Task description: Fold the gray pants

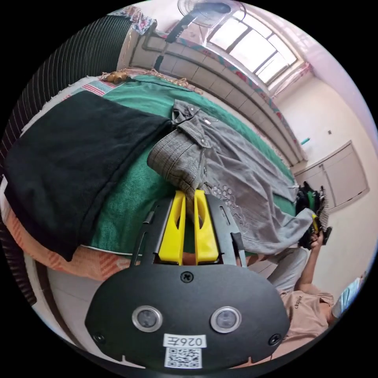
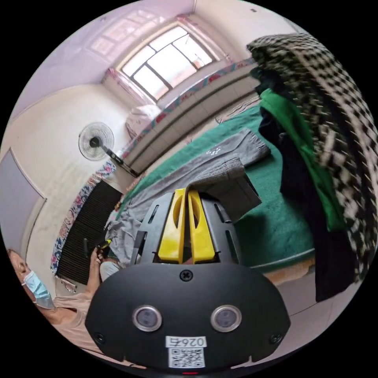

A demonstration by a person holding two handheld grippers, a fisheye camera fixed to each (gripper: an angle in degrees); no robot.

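Hand-held gripper [image 1: 189, 197] clamping gray pants [image 1: 228, 173]

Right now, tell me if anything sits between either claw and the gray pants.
Nothing visible does. The left claw is shut on the waist end of the gray pants, and the right claw is shut on a leg end. The black garment lies beside the waist on the green cover.

blurred checkered cloth [image 2: 334, 118], fan [image 1: 208, 10] cut off
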